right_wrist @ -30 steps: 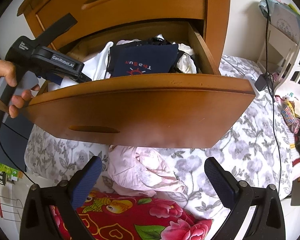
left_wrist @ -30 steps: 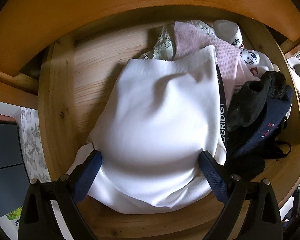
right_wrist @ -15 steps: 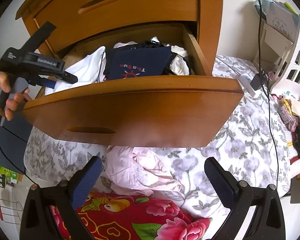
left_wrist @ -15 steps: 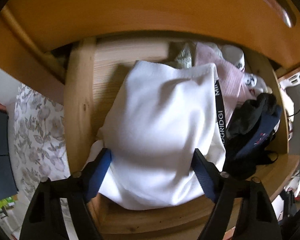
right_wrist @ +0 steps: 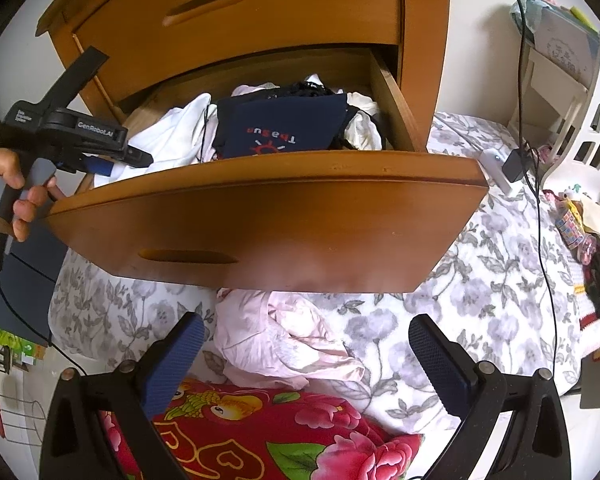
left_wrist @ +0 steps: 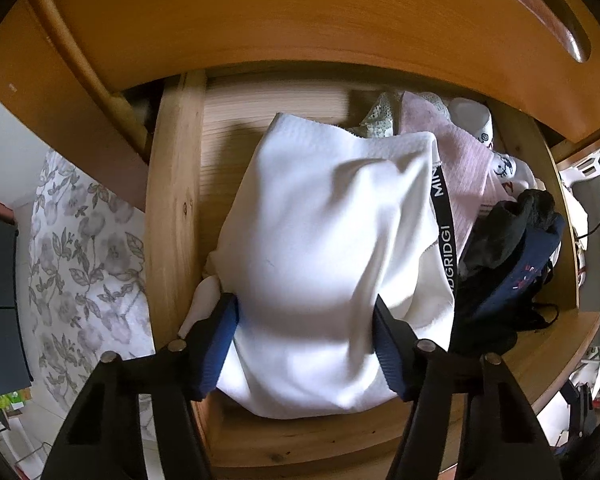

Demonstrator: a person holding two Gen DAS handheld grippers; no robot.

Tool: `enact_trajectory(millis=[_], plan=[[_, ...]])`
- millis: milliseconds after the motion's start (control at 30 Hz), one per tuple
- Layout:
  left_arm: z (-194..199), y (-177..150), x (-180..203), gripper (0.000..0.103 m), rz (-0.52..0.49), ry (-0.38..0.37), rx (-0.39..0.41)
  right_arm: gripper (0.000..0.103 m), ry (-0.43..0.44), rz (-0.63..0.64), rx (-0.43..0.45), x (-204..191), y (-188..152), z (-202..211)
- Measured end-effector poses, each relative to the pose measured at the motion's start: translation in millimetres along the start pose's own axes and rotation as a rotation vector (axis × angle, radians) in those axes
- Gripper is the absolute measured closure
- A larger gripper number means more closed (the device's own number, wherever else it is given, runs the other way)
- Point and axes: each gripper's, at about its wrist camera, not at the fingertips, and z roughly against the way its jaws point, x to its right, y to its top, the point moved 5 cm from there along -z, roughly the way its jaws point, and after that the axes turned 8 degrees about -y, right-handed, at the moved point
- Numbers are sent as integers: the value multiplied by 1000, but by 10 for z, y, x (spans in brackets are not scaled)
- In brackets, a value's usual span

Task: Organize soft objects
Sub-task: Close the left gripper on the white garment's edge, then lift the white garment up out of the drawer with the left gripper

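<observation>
- Closing on the white garment [left_wrist: 324,248]: left gripper [left_wrist: 306,344] points down into the open wooden drawer [left_wrist: 172,208], jaws narrowing with the cloth bunched between them; both blue pads already dent the fabric at its near end, so it reads as a pinch on the cloth.
- White garment lies in the drawer's left part, touching the left wall at its near corner; a black waistband with white lettering [left_wrist: 446,240] runs along its right edge.
- Behind it: a pink ribbed piece [left_wrist: 460,168], a bit of pale lace [left_wrist: 380,116] and white socks with small prints [left_wrist: 496,160], all toward the back right.
- Right part of the drawer: dark navy garment [left_wrist: 516,272] with a black sock-like item [left_wrist: 508,224] on top, black straps trailing at the front right corner.
- Bare wood floor shows at back left of the drawer.
- Right-wrist view: same drawer [right_wrist: 260,216] pulled out over a bed with a grey floral sheet [right_wrist: 460,300]; the navy garment's red and white print is visible from the front.
- Right gripper [right_wrist: 306,356] hangs over the bed, jaws spread wide, nothing between them; a crumpled pink garment [right_wrist: 276,336] lies on the sheet just below the drawer front, beside a red floral blanket [right_wrist: 260,432].
- A hand [right_wrist: 8,184] holds the left gripper's handle at the drawer's left corner.
- White laundry basket [right_wrist: 580,120] stands at the right edge; contents hard to tell.
</observation>
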Motion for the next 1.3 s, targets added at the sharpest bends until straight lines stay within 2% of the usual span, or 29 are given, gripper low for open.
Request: enact_trajectory(millis=[300,500,633,933,1300], plan=[[135,-61,-141,58,48,10,71,0,-2,-5,12,20,2,63],[266,-152,-174,65,71,-1,150,0,-3,-4,16,4,-6,95],[426,-211,-109,68,64,-3,223,0,-1,0,20,-18,-9,121],[769,-358,-40,70,93,-71,411,0,-2,4,29,-63,-38,193],[1246,-497,190,72,32,-97,578,0,-11,3,36,-58,-46,261]])
